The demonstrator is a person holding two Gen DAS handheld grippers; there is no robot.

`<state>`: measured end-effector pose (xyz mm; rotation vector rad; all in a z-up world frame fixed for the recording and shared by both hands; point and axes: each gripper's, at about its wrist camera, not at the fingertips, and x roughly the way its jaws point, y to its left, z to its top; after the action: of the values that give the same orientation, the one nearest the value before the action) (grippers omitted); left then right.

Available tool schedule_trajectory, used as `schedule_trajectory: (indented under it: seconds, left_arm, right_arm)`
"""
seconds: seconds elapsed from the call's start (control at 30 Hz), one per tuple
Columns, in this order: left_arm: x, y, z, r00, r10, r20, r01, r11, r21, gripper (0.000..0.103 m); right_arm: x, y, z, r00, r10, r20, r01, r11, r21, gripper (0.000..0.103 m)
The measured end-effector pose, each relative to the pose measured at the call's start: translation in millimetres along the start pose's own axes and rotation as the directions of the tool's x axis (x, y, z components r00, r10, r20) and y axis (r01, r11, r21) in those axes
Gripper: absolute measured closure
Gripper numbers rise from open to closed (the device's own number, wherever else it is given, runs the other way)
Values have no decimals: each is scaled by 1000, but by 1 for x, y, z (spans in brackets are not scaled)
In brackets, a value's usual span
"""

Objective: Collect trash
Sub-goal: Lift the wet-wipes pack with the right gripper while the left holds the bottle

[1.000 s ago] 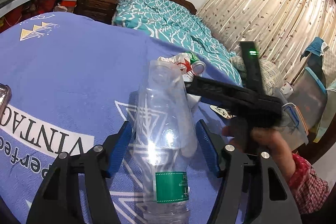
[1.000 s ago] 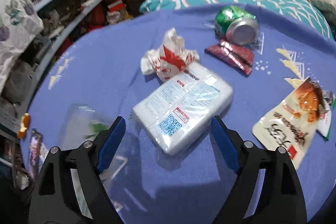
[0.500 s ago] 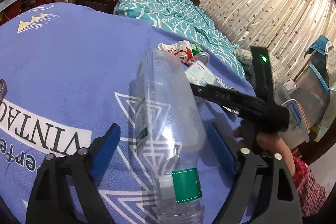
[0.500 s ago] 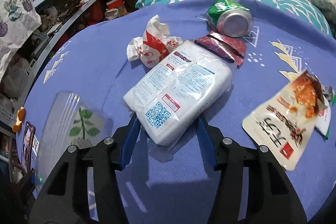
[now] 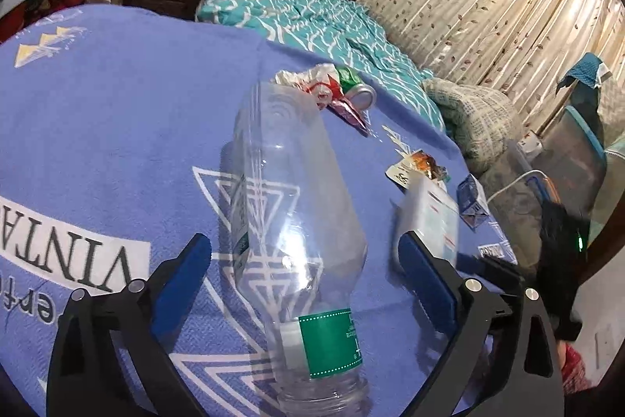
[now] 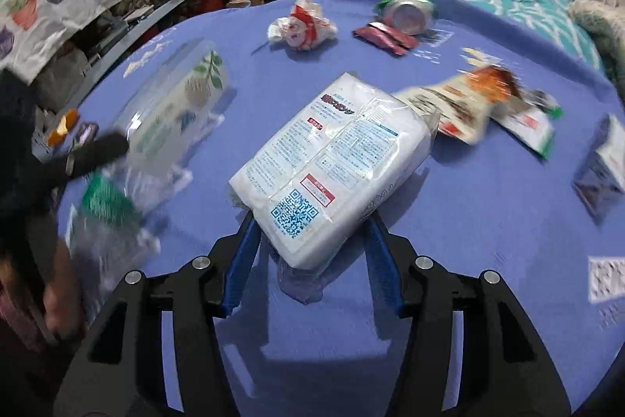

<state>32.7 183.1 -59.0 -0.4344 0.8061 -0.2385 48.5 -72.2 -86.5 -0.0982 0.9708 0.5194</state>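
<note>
**A:** Seven pieces of trash, at my count, lie out on the blue cloth-covered surface (image 6: 488, 213); no bin or bag is in view, so I judge nothing collected yet.

**B:** List them.

**A:** One clear plastic bottle with a green label (image 5: 289, 213), lying between the pads of my left gripper (image 5: 308, 272), whose jaws are opening and clear of it. One white plastic-wrapped tissue pack with a printed code square (image 6: 332, 167), clamped at its near end by my right gripper (image 6: 308, 256), whose jaws are easing apart slightly. One crumpled red-and-white paper wrapper (image 6: 304, 26). One green drink can on its side (image 6: 406, 12). One dark red foil sachet (image 6: 384, 36) just beside the can. One torn snack pouch with an orange picture (image 6: 465, 100). One small blue-and-white carton (image 6: 601, 167) near the right edge.

**B:** Do the views differ?

**A:** Right wrist: every piece, though motion-blurred at the sides. Left wrist: the bottle sharply, the curtain (image 5: 488, 6), the teal bed quilt (image 5: 297, 10).
</note>
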Motion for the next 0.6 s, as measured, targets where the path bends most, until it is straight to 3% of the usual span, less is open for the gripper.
schedule_trajectory:
  seconds: [0.07, 0.17, 0.27, 0.4, 0.5, 0.6]
  left_arm:
    - [5, -4, 1, 1000, 4, -22, -4, 1000, 4, 10]
    - [10, -16, 5, 999, 34, -28, -32, 999, 44, 10]
    - [14, -30, 10, 996, 89, -23, -87, 993, 79, 11]
    - [22, -36, 10, 984, 177, -19, -173, 979, 109, 36]
    - [20, -36, 9, 984, 178, -11, -176, 977, 119, 37]
    - [19, -38, 7, 984, 179, -19, -175, 975, 134, 37]
  right_arm:
    - [-9, -7, -10, 1000, -5, 12, 5, 1000, 21, 38]
    - [-20, -17, -20, 998, -25, 53, 21, 997, 69, 20]
    - [-21, -19, -21, 998, -11, 65, 5, 995, 99, 18]
    - [-10, -17, -13, 998, 6, 61, -14, 991, 136, 16]
    - [3, -8, 0, 999, 1, 54, -6, 995, 105, 16]
    - [0, -1, 5, 996, -50, 73, 51, 999, -4, 16]
